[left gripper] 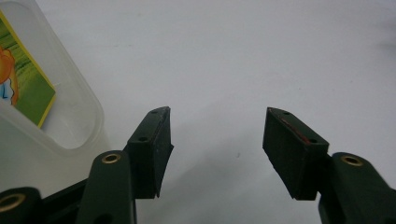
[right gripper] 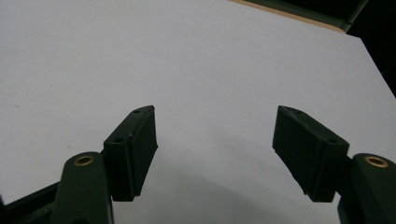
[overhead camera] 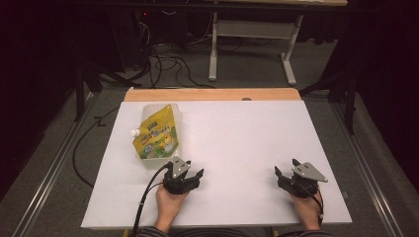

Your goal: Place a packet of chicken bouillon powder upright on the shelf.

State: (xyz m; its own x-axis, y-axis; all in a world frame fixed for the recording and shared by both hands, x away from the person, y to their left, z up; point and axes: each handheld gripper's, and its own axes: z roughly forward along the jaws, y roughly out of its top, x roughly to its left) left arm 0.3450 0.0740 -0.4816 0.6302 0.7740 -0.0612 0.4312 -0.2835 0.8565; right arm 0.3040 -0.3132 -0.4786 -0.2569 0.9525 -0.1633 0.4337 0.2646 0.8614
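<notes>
Big white table (overhead camera: pixel 237 143), with a wooden strip (overhead camera: pixel 212 94) along its far edge. On the left part of the table, a see-through plastic tub (overhead camera: pixel 148 160) lying with a yellow and green pouch (overhead camera: pixel 157 134) inside, its little white cap (overhead camera: pixel 133 133) poking out to the left side; in the left gripper view, the tub's rounded corner (left gripper: pixel 70 121) just to the left of the jaws. Near the front, left gripper (overhead camera: pixel 190 174) just beside the tub, jaws wide apart and holding nothing, and right gripper (overhead camera: pixel 286 172) well apart from the tub on the right side, jaws wide apart too with only bare table between them
</notes>
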